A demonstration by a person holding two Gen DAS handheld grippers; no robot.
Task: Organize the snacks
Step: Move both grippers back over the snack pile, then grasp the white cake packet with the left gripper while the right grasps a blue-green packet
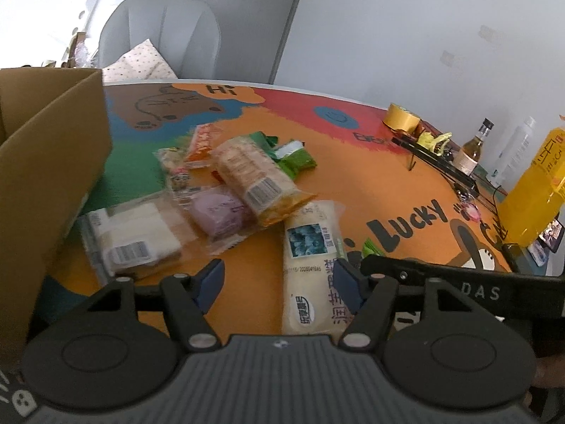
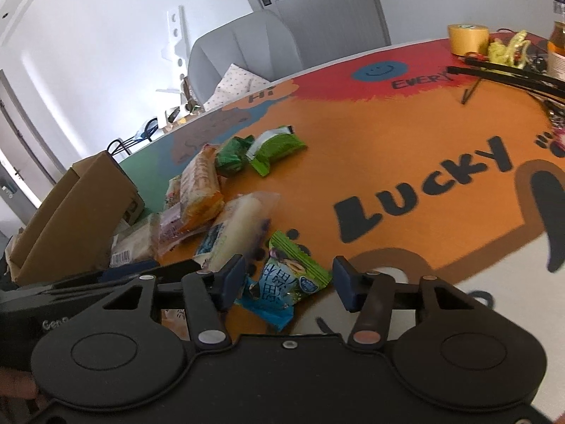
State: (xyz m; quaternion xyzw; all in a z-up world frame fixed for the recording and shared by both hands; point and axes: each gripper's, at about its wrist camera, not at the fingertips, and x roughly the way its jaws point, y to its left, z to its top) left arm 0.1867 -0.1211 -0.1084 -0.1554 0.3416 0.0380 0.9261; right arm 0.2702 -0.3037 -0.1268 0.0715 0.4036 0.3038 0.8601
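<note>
From your left wrist you see what the right view barely catches: the open cardboard box point(image 1: 53, 162) close on the left, the yellow bottle point(image 1: 533, 183) at far right, and your left gripper point(image 1: 279, 282) tilted down with jaws apart, empty, the long white packet point(image 1: 310, 268) lying on the table point(image 1: 370, 162) between them, its right edge at the right pad. From your right wrist, the right gripper point(image 2: 287, 281) tilts down over a small blue-green candy bag point(image 2: 282, 282), jaws partly open and not pressing it, while the snack pile point(image 2: 201, 190) and tape roll point(image 2: 468, 37) lie beyond.
</note>
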